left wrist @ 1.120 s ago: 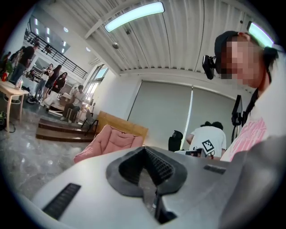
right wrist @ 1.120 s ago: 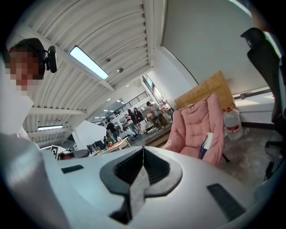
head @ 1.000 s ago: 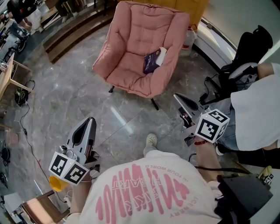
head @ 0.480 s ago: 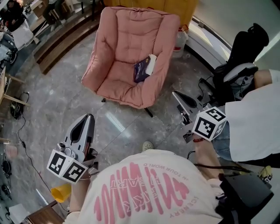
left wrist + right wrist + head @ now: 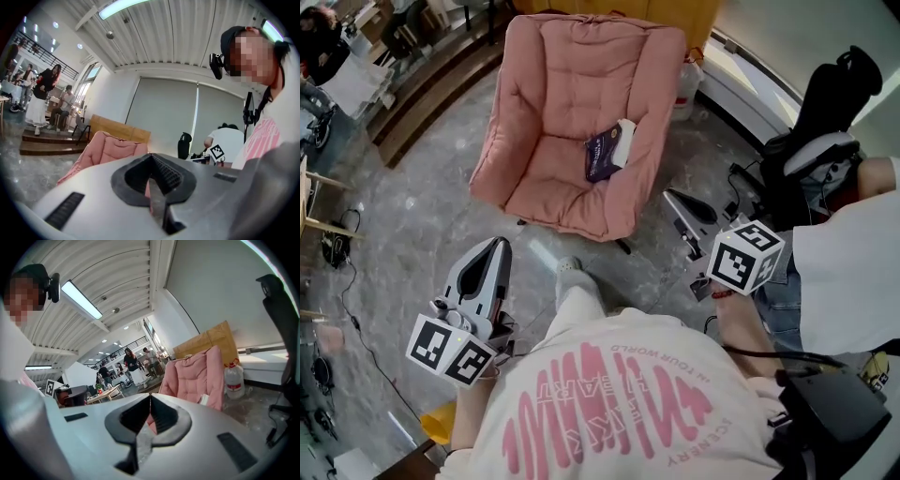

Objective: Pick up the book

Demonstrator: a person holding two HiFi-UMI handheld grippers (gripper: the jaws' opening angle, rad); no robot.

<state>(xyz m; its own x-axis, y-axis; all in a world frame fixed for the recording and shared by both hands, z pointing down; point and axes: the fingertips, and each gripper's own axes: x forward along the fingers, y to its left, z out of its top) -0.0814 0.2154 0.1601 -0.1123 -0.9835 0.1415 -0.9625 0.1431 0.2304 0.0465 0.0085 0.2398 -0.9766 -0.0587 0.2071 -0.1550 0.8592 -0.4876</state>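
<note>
A dark purple book (image 5: 602, 154) lies on the seat of a pink armchair (image 5: 572, 84), propped against the right armrest with a white edge showing. My left gripper (image 5: 499, 246) is shut and empty, held over the floor left of the chair's front. Over the floor to the right of the chair, my right gripper (image 5: 670, 196) is shut and empty too. Both point toward the chair from a distance. In the left gripper view the armchair (image 5: 105, 150) shows beyond the shut jaws. The right gripper view shows the armchair (image 5: 197, 376) ahead with the book's white edge (image 5: 203, 399).
A black office chair (image 5: 825, 122) and a person in a white shirt (image 5: 853, 253) are at the right. A water jug (image 5: 233, 379) stands by the armchair. Wooden steps (image 5: 412, 75), cables (image 5: 347, 253) and people at tables are at the left. My own foot (image 5: 569, 270) steps on the marble floor.
I have walked closer to the armchair; it now sits larger and more central in the head view. Both shut grippers have moved forward with me, and my foot has stepped ahead.
</note>
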